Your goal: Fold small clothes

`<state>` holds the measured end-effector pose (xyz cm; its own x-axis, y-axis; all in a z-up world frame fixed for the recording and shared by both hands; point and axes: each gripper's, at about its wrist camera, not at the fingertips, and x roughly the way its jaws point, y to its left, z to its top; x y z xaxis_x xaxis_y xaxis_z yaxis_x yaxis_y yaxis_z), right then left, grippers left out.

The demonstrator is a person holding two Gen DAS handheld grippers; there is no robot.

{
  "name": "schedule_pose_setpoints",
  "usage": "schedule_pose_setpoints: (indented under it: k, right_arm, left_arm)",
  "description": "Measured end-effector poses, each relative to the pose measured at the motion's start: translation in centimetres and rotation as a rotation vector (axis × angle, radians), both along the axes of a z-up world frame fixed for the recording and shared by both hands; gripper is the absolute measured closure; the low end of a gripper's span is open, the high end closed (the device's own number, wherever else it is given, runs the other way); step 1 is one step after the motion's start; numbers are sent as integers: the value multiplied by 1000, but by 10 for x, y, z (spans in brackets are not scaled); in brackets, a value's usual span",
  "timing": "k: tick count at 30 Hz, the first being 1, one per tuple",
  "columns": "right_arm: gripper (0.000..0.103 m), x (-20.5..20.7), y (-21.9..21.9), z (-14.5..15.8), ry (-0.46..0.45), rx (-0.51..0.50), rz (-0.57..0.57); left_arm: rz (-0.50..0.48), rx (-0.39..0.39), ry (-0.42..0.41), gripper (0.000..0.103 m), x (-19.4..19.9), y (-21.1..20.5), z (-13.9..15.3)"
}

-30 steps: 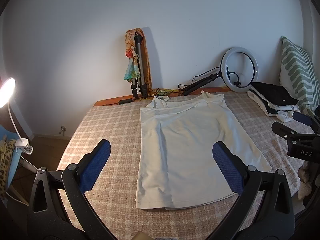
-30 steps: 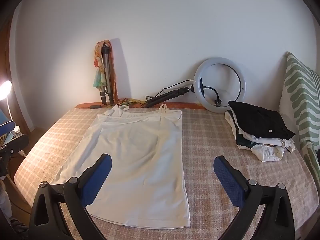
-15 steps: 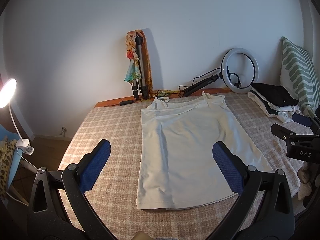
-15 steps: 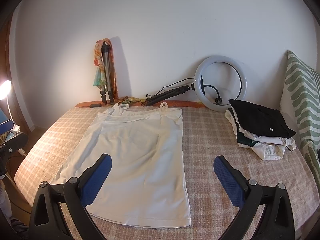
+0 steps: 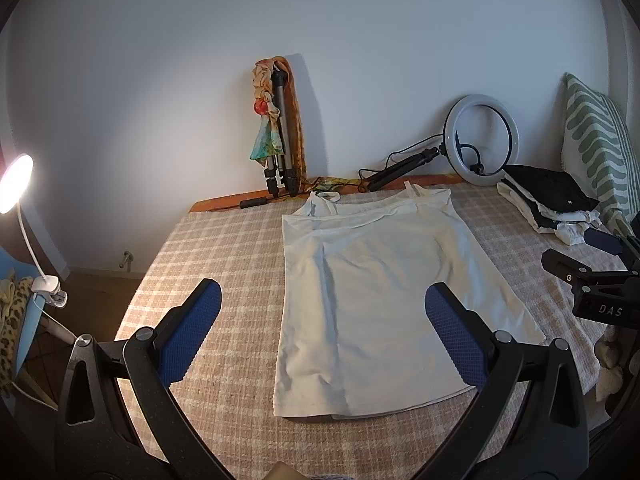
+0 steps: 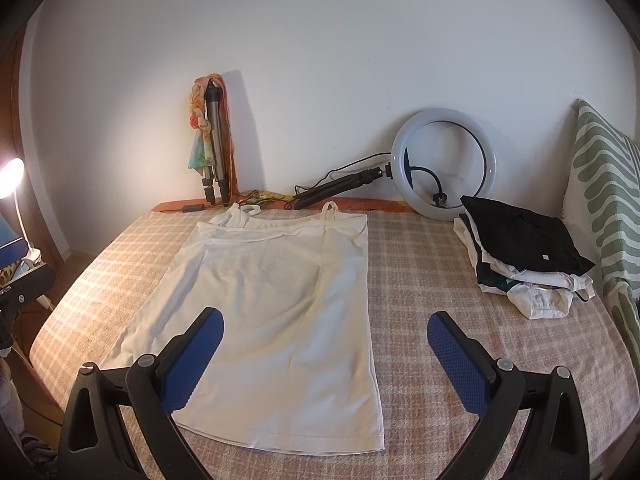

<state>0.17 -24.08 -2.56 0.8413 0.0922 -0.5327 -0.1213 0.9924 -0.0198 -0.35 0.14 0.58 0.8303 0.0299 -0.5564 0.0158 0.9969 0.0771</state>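
Observation:
A white camisole [image 5: 372, 280] lies flat on the checked bed cover [image 5: 224, 248], straps toward the wall and hem toward me. It also shows in the right wrist view [image 6: 280, 304]. My left gripper [image 5: 320, 312] is open and empty, held above the hem end. My right gripper [image 6: 324, 340] is open and empty, above the camisole's right hem side. The right gripper's body also shows at the right edge of the left wrist view [image 5: 596, 280].
A pile of folded clothes with a black piece on top [image 6: 520, 256] lies at the right of the bed. A ring light [image 6: 444, 168], a tripod with scarves [image 6: 212, 152], a striped pillow [image 6: 608, 208] and a lamp [image 5: 16, 184] surround the bed.
Both views shifted slightly; the grippers stayed open and hovering. The camisole has not moved.

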Motion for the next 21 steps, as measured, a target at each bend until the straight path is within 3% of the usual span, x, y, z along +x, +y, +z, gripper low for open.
schedule_pose_setpoints:
  k: [21]
  right_arm:
    - [0, 2, 1, -2, 14, 5, -1]
  left_arm:
    - [4, 0, -1, 0, 0, 1, 0]
